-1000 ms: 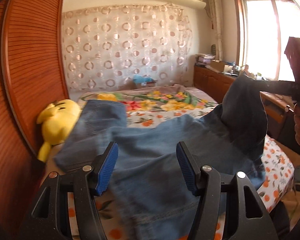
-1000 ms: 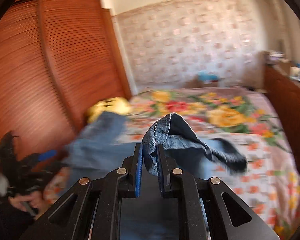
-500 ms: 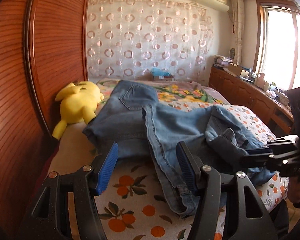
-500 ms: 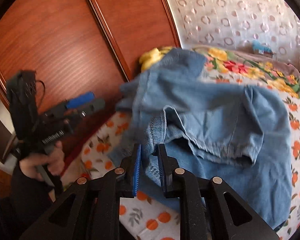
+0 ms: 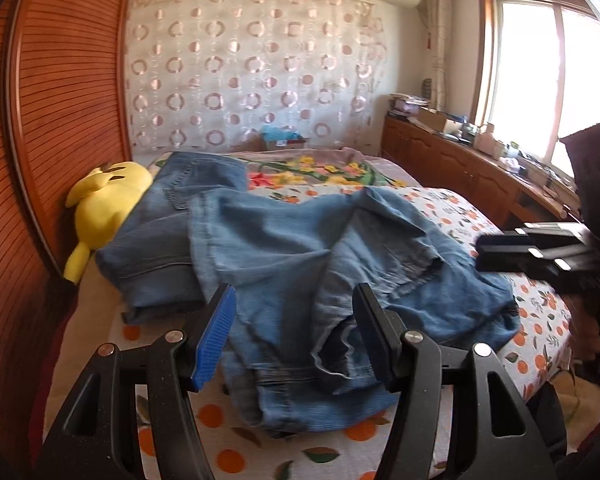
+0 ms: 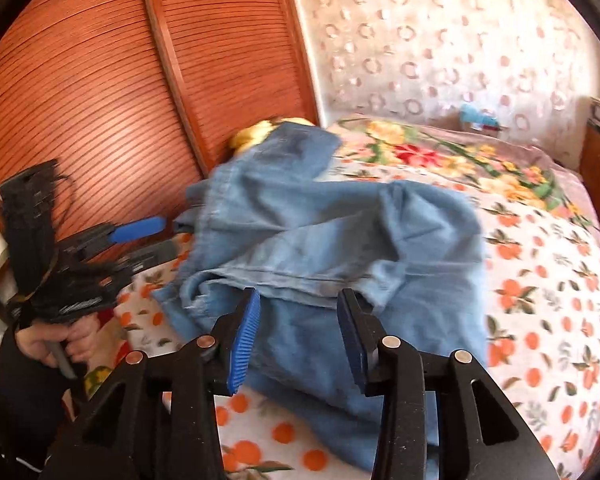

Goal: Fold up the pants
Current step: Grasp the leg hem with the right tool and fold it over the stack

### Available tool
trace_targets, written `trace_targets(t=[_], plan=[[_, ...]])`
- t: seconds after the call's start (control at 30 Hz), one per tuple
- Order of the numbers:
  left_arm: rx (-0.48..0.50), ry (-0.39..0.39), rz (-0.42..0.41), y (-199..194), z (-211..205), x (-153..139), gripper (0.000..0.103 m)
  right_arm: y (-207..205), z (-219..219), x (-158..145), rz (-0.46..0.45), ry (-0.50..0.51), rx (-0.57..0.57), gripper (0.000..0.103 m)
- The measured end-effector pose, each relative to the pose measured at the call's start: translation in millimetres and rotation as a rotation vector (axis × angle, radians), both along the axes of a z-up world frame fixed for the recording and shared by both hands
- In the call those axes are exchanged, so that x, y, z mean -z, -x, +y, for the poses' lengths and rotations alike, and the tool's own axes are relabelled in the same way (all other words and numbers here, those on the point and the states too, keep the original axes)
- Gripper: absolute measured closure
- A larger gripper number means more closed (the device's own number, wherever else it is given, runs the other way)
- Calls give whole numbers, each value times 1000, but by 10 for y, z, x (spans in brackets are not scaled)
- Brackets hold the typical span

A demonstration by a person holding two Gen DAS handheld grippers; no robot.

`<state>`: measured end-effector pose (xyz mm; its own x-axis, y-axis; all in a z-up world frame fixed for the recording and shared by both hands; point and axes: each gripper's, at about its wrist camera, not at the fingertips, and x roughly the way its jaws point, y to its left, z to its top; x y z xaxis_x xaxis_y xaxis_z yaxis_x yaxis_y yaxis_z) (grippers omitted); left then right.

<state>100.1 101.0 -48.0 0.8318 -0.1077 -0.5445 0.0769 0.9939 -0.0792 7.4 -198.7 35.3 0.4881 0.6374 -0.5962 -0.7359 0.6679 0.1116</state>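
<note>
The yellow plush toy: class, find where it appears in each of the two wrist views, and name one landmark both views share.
Left wrist view: the yellow plush toy lies at middle left, against the wooden slatted doors, touching the jeans.
Right wrist view: only a yellow sliver shows above centre, behind the jeans' top edge.
Shared landmark: the circle-patterned curtain.

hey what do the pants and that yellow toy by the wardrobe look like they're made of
Pants: blue denim by the look, faded wash, visible stitched seams and hems. Yellow toy: probably plush fabric, soft matte surface and rounded stuffed shape.
</note>
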Motion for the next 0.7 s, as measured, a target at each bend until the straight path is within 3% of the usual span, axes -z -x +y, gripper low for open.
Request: trace_targets(t=[0.17,0.37,0.43,0.5,0.7], plan=[[26,0,54,-32,-110,197,42,-278,58,88,18,37,69,61],[43,6,98,-12,-181,386,42,-634,341,234,158,54,77,61],[63,32,90,15,-171,392,51,-650,416,224,174,59,81,61],[64,53,95,23,-153,406,53,-641,491,244,181,69,73,61],[74,65,104,6,-183,428,80,-665,622,324,204,123,49,62]])
